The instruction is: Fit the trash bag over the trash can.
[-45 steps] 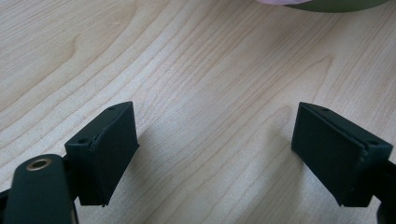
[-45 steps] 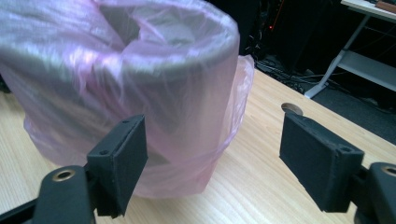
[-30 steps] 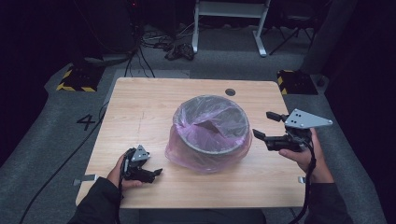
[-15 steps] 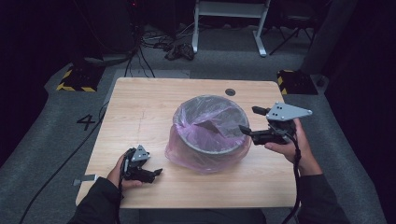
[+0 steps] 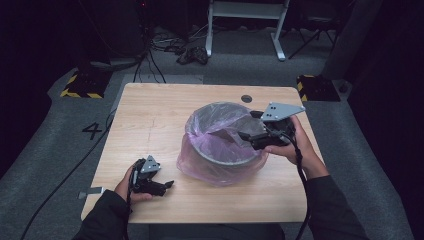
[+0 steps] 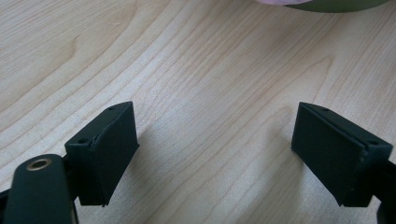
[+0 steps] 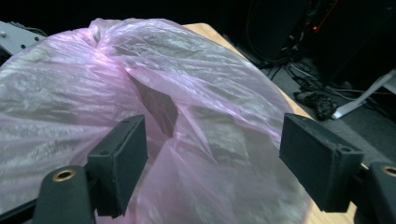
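Note:
A round grey bin [image 5: 225, 155] lined with a thin pink plastic bag [image 5: 220, 122] stands in the middle of the wooden table [image 5: 150, 115]. My right gripper [image 5: 248, 125] hovers over the bin's right rim, open, its jaws pointing left across the bag. In the right gripper view the crumpled pink bag [image 7: 187, 93] lies just beyond the open gripper [image 7: 212, 158], nothing between the pads. My left gripper [image 5: 167, 185] rests at the table's front left, open. In the left gripper view the open gripper [image 6: 215, 140] frames bare wood, with the bin's base [image 6: 336, 4] at the top edge.
A round cable hole [image 5: 246, 98] sits near the table's far edge. On the floor behind are tangled cables [image 5: 190, 52], a white frame's legs [image 5: 245, 25] and yellow-black striped blocks [image 5: 80, 87] [image 5: 315, 85]. A painted 4 [image 5: 92, 131] marks the floor at the left.
My right gripper has moved left from beside the table's right edge to over the bin's right rim, still open. The left gripper has stayed put.

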Demonstrator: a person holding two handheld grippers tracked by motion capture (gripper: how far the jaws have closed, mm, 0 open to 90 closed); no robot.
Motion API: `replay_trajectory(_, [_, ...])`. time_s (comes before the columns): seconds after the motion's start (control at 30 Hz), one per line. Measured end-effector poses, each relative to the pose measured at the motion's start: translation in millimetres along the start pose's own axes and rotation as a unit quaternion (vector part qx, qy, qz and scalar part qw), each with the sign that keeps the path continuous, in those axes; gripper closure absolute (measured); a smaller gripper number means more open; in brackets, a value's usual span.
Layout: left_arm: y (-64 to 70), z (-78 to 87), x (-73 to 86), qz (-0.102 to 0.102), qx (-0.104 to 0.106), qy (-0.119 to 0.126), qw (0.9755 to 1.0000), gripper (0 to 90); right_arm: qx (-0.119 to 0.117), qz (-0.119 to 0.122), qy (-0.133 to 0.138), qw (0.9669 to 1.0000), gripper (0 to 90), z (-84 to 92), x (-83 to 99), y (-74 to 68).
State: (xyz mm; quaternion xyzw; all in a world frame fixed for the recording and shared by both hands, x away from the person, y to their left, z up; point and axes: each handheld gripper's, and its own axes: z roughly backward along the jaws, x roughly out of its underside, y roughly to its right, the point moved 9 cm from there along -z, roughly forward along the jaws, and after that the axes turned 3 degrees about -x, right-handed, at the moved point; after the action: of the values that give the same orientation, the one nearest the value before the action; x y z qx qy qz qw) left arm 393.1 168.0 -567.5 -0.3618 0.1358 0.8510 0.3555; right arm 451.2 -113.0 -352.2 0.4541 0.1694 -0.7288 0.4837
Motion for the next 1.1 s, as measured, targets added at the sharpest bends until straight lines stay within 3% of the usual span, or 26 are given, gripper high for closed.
replay_trajectory(0.27, [0.0,0.0,0.0,0.000,0.000,0.000,1.0000,14.3,-0.041,0.008,-0.042,0.9982,29.5,-22.0,0.1,-10.2])
replay_trajectory(0.5, [-0.1,0.1,0.0,0.000,-0.001,-0.002,1.0000,14.3,-0.045,0.023,-0.091,0.9945,29.4,-38.0,5.3,-9.7])
replay_trajectory(0.7, [-0.1,0.1,0.0,0.001,-0.001,-0.001,1.0000,14.3,-0.054,0.053,-0.169,0.9827,28.1,-51.0,15.4,-11.7])
replay_trajectory(0.83, [-0.1,0.1,0.0,0.000,-0.001,-0.002,1.0000,14.3,-0.059,0.066,-0.201,0.9755,28.7,-55.3,18.1,-14.6])
replay_trajectory(1.0, [-0.1,0.1,0.0,0.001,-0.001,-0.001,1.0000,14.3,-0.073,0.072,-0.247,0.9635,28.7,-59.2,23.8,-14.8])
replay_trajectory(1.1, [-0.1,0.1,0.0,0.001,-0.001,-0.002,1.0000,14.3,-0.083,0.078,-0.276,0.9543,26.5,-60.7,28.6,-16.1])
